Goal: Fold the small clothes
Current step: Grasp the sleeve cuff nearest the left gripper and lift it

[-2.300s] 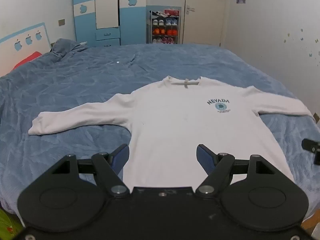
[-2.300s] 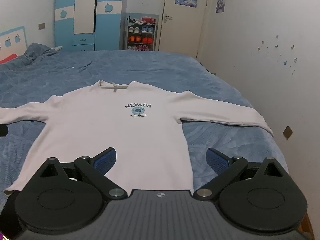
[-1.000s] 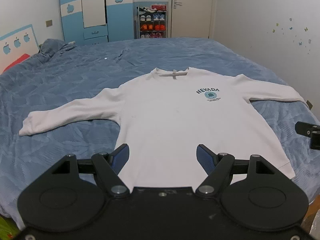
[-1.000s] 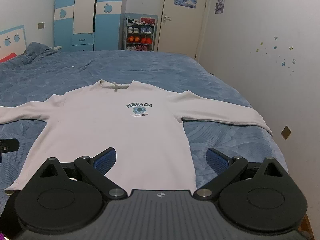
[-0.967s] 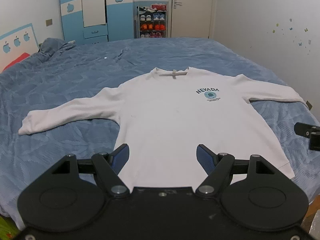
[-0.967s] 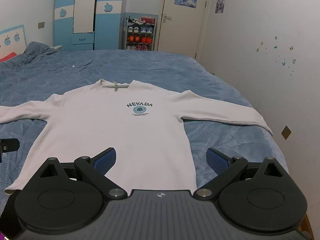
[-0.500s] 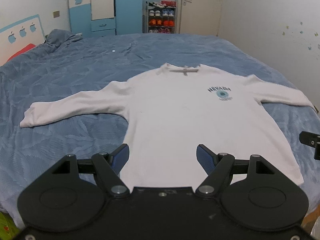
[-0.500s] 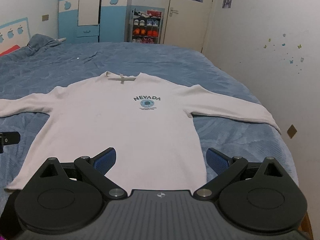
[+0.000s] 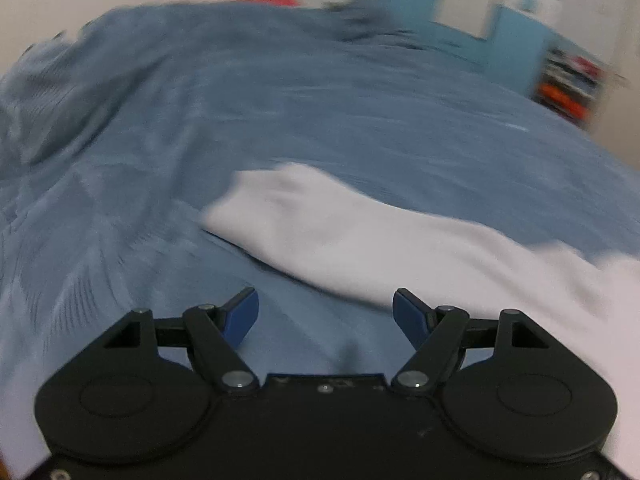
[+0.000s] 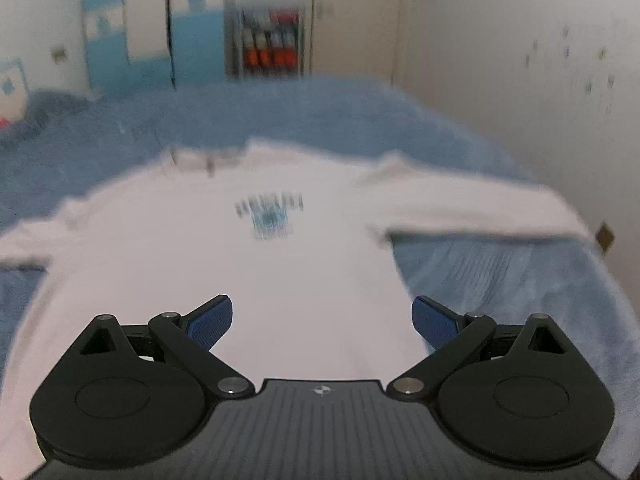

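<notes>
A white long-sleeved shirt with a small blue chest print lies flat, front up, on the blue bedspread. In the right wrist view its right sleeve stretches toward the wall. My right gripper hangs open over the shirt's lower right body, near the side seam. The left wrist view, blurred by motion, faces the shirt's left sleeve, whose cuff end lies ahead. My left gripper is open just short of that sleeve, over bare bedspread. Nothing is between either pair of fingers.
A blue-and-white wardrobe, a shoe rack and a door stand beyond the bed's far end. A white wall runs close along the bed's right side. A rumpled blue heap lies at the bed's far side.
My left gripper has swung left and down, from facing the shirt's body to facing the left sleeve. My right gripper has moved closer over the shirt. Both views are now motion-blurred.
</notes>
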`<state>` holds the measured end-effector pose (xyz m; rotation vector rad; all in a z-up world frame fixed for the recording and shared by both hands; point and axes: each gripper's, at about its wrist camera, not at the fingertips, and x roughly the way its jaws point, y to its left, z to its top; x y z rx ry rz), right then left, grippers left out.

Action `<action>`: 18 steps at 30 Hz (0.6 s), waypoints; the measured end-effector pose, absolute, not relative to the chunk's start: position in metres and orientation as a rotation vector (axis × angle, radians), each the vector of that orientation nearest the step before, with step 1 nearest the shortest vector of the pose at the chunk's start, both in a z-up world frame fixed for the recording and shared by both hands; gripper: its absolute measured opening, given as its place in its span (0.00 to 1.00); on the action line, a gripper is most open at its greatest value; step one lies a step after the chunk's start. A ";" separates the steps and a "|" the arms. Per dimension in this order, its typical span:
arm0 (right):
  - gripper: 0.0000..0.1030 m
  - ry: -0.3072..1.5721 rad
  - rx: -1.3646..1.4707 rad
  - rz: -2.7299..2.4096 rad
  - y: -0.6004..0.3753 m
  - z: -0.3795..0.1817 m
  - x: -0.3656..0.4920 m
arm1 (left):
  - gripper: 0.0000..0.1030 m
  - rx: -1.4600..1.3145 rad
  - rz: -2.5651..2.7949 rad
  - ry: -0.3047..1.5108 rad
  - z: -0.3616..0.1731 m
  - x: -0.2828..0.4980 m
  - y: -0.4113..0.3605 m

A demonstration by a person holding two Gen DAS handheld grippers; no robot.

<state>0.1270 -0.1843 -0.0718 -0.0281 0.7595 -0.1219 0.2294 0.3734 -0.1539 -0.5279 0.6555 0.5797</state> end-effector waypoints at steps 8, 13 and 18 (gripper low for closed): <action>1.00 0.835 -0.125 -0.108 -0.157 -0.106 0.159 | 0.75 -0.546 0.658 0.670 -0.208 0.327 0.549; 1.00 0.843 -0.160 -0.134 -0.152 -0.105 0.168 | 0.38 -0.406 0.664 0.685 -0.205 0.388 0.610; 1.00 0.807 -0.170 -0.140 -0.156 -0.093 0.164 | 0.12 -0.391 0.629 0.639 -0.186 0.434 0.696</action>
